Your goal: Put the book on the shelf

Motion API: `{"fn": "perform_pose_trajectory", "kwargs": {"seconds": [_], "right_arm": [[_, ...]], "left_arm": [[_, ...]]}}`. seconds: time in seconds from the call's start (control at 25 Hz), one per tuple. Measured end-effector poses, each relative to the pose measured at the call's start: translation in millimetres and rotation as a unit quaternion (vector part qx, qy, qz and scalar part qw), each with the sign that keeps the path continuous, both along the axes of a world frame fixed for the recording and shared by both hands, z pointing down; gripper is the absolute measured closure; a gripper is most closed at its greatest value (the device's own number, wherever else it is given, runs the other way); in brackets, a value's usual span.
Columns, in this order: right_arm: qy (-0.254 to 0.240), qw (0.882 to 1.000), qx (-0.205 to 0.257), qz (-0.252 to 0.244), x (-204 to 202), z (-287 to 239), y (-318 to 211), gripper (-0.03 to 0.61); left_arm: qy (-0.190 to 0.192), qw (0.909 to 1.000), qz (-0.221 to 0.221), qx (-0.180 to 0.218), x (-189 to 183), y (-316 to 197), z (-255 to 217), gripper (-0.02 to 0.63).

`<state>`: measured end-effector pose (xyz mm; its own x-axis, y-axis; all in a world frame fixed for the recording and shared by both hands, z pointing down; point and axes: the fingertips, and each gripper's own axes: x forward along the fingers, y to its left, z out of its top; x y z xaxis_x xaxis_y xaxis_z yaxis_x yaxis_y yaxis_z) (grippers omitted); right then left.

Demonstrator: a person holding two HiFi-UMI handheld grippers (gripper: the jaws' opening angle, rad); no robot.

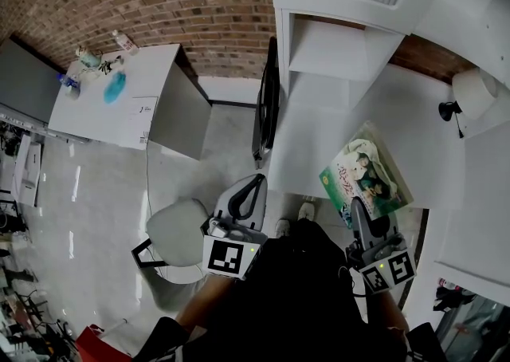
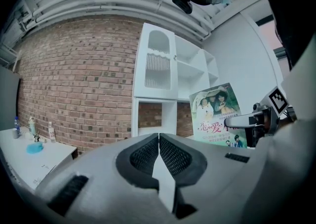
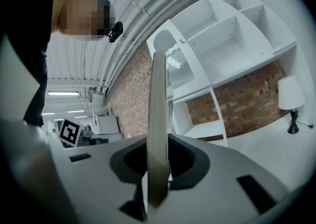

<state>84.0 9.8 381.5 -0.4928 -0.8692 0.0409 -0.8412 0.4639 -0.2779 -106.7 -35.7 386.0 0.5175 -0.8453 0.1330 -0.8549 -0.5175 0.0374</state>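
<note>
The book (image 1: 365, 173) has a green cover with people pictured on it. My right gripper (image 1: 358, 207) is shut on its near edge and holds it above the white desk (image 1: 303, 145). In the right gripper view the book (image 3: 159, 114) stands edge-on between the jaws, with the pads against both sides. The white shelf unit (image 1: 343, 41) with open compartments rises at the far end of the desk. My left gripper (image 1: 255, 185) hangs off the desk's left edge, shut and with nothing in it. From the left gripper view, the book (image 2: 217, 114) stands upright to the right of the shelf (image 2: 168, 80).
A white lamp (image 1: 474, 93) stands at the desk's right end. A dark monitor (image 1: 267, 105) runs edge-on along the desk's left side. A grey chair (image 1: 179, 233) is below my left gripper. A second white table (image 1: 119, 105) with bottles stands at the far left.
</note>
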Motion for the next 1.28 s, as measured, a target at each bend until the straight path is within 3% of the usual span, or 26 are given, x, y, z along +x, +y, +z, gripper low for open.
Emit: {"fn": "perform_pose_trajectory", "kwargs": {"seconds": [0.6,1.28], "right_arm": [[0.004,0.999,0.019,-0.035,22,1,-55,0.500],[0.027,0.998,0.031,-0.039,27,4,-156,0.500]], "left_arm": [[-0.024,0.9995,-0.020,0.006,32,-41,-7,0.597],[-0.031,0.9991,-0.022,0.021,58,-106,-7,0.597]]}}
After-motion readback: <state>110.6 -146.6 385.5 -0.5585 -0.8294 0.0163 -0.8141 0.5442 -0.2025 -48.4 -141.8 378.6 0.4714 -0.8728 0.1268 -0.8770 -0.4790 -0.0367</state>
